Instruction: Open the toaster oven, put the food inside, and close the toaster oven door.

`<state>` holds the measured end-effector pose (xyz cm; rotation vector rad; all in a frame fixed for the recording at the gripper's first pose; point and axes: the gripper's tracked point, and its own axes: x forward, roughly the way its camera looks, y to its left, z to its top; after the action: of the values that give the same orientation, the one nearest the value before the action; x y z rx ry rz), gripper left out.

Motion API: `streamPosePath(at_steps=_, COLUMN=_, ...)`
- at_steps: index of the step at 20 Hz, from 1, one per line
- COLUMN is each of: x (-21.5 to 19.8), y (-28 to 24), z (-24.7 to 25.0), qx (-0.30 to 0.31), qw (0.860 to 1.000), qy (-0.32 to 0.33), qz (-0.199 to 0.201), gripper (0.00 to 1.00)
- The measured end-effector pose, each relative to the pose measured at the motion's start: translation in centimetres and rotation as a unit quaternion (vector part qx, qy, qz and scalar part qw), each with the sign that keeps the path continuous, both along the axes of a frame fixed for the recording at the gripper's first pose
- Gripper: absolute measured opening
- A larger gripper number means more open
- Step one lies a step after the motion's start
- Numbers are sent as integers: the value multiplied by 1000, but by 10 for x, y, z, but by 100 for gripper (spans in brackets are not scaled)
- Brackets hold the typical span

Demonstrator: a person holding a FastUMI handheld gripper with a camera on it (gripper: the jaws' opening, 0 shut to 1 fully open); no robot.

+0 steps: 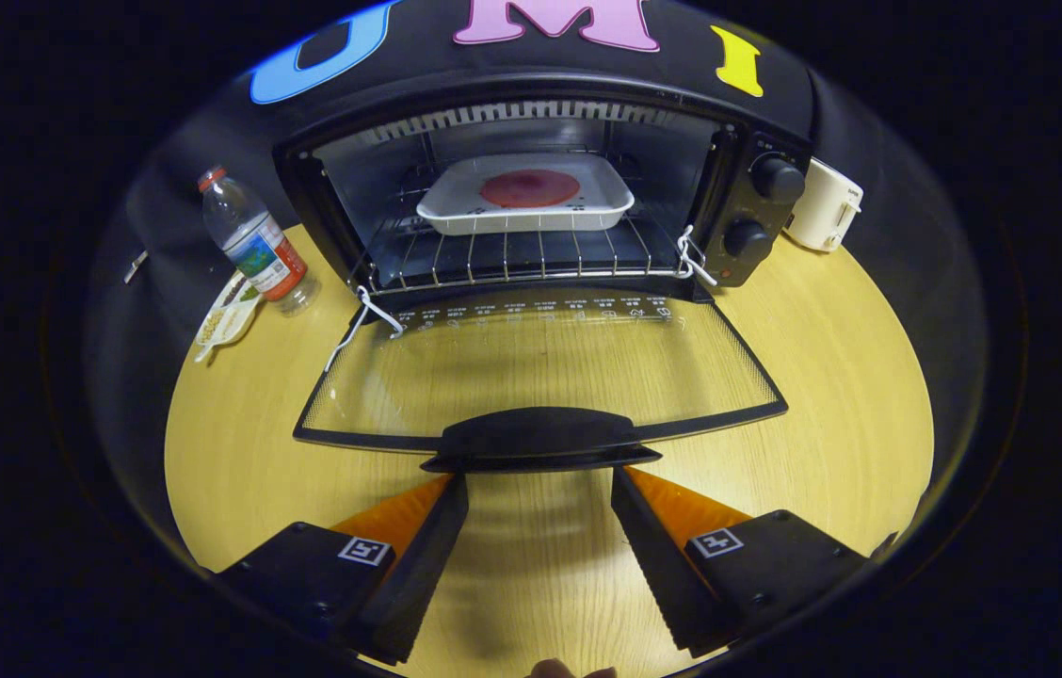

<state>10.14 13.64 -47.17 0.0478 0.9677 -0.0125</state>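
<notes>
The toaster oven (pixel 540 188) door (pixel 540 367) lies fully open at centre frame; a white tray (pixel 525 196) with red food (pixel 529 188) sits on the rack. Gripper (pixel 540 485) jaws apart, under the door handle (pixel 540 438).

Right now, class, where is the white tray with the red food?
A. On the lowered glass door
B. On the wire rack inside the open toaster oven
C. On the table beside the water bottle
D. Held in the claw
B: the white tray sits on the wire rack inside the toaster oven, whose glass door hangs open, and the claw is open and empty just short of the door handle.
</notes>
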Motion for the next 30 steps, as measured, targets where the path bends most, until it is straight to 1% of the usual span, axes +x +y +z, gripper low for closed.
streamPosePath(at_steps=3, x=-2, y=1, z=25, qx=15, qw=1000, qy=-23, qz=-2, gripper=99)
streamPosePath(at_steps=6, x=7, y=2, z=56, qx=36, qw=997, qy=-60, qz=-15, gripper=99)
streamPosePath(at_steps=8, x=21, y=1, z=75, qx=43, qw=996, qy=-79, qz=-27, gripper=99)
streamPosePath(at_steps=10, x=44, y=0, z=90, qx=50, qw=994, qy=-91, qz=-35, gripper=99)
streamPosePath(at_steps=12, x=57, y=-6, z=101, qx=49, qw=992, qy=-105, qz=-42, gripper=100)
streamPosePath(at_steps=16, x=64, y=-13, z=124, qx=51, qw=988, qy=-134, qz=-53, gripper=99)
streamPosePath(at_steps=20, x=63, y=-25, z=156, qx=41, qw=983, qy=-175, qz=-45, gripper=99)
streamPosePath(at_steps=25, x=57, y=-42, z=223, qx=21, qw=968, qy=-248, qz=-21, gripper=100)
streamPosePath(at_steps=27, x=57, y=-49, z=255, qx=20, qw=960, qy=-279, qz=-12, gripper=99)
streamPosePath(at_steps=30, x=44, y=-54, z=307, qx=22, qw=945, qy=-327, qz=0, gripper=99)
